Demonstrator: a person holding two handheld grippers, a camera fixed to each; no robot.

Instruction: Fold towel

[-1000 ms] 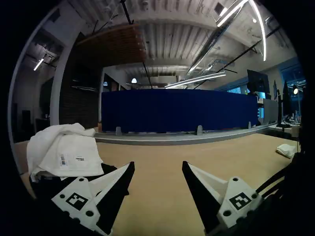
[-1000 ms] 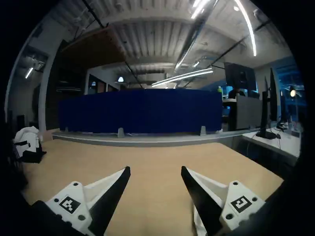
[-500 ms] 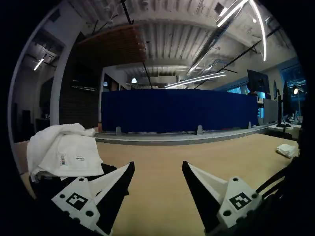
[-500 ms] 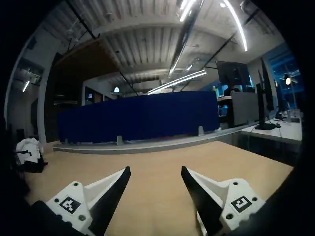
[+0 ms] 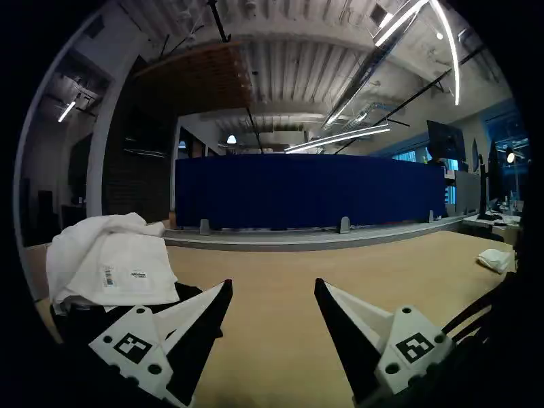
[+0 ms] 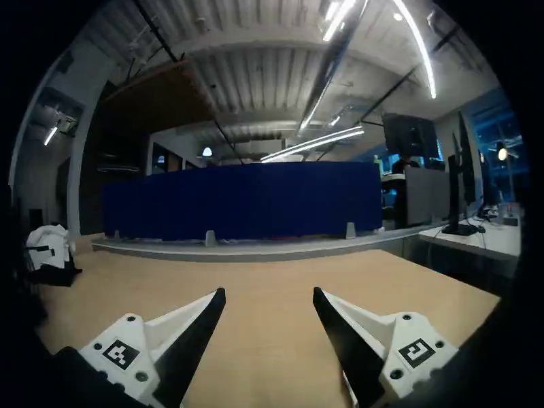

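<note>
So my white towel (image 5: pixel 109 262) sits crumpled, tag (image 5: pixel 138 274) showing. Left gripper (image 5: pixel 272 291) and right gripper (image 6: pixel 268 297) both gape, holding nothing.

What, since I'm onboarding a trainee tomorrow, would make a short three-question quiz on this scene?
1. True or false: the left gripper is shut on the crumpled white towel.
2. In the left gripper view, that towel lies: A) left of the gripper, B) between its jaws, C) right of it.
3. Fill in: the partition behind the wooden table is ___.
Key: 1 false; 2 A; 3 blue.
</note>
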